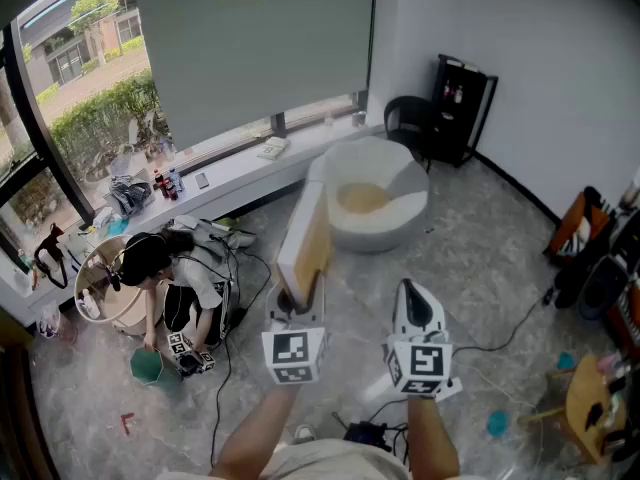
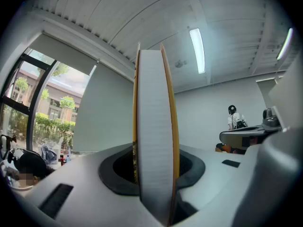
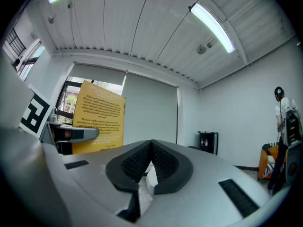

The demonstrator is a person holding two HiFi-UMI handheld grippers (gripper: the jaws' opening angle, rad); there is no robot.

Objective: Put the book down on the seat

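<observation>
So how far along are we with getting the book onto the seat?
Done: the book is picked up, clamped upright in the left gripper. In hand: it hangs in the air over the floor, short of the round white seat ahead. The right gripper is shut and empty. Left: carry the book over the seat, lower it onto the cushion and let go.

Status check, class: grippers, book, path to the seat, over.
Left gripper shut on book, held upright. Right gripper shut, empty. Seat ahead, nothing seen between.
</observation>
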